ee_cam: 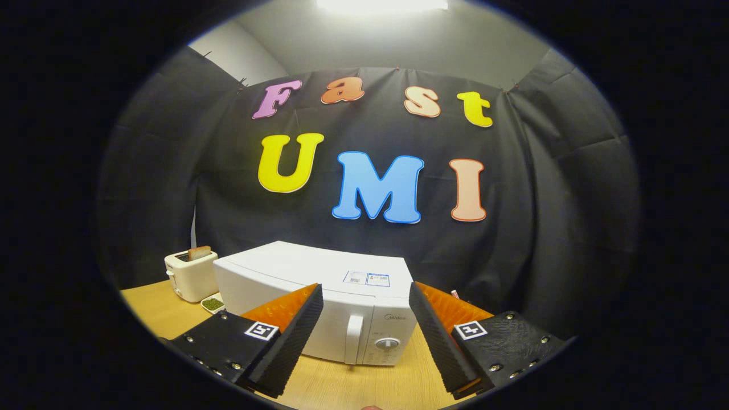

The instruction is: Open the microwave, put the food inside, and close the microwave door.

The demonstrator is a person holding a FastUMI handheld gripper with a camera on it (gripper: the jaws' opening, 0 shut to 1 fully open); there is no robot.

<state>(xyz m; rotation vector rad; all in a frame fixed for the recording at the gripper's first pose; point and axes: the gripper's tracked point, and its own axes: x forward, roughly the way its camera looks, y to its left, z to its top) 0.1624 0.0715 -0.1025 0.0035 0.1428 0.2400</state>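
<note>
The light wooden table point(154, 307) carries everything here. Largest on it is the white box-shaped microwave oven point(307, 279), dead ahead at twelve o'clock from the gripper point(365, 319), its door shut. The white vertical door handle point(353, 339) sits framed between the fingers, with a round silver dial point(388, 343) just beside it at three o'clock. At about ten o'clock, beside the microwave, stands a small cream toaster point(189, 276) with a slice of bread poking up. Just in front of it lies a small white dish of green food point(213, 304), touching nothing I can make out. The claw is spread wide and holds nothing. This looks like the opening step: the next move likely calls for advancing to the handle and closing on it to pull the door.
</note>
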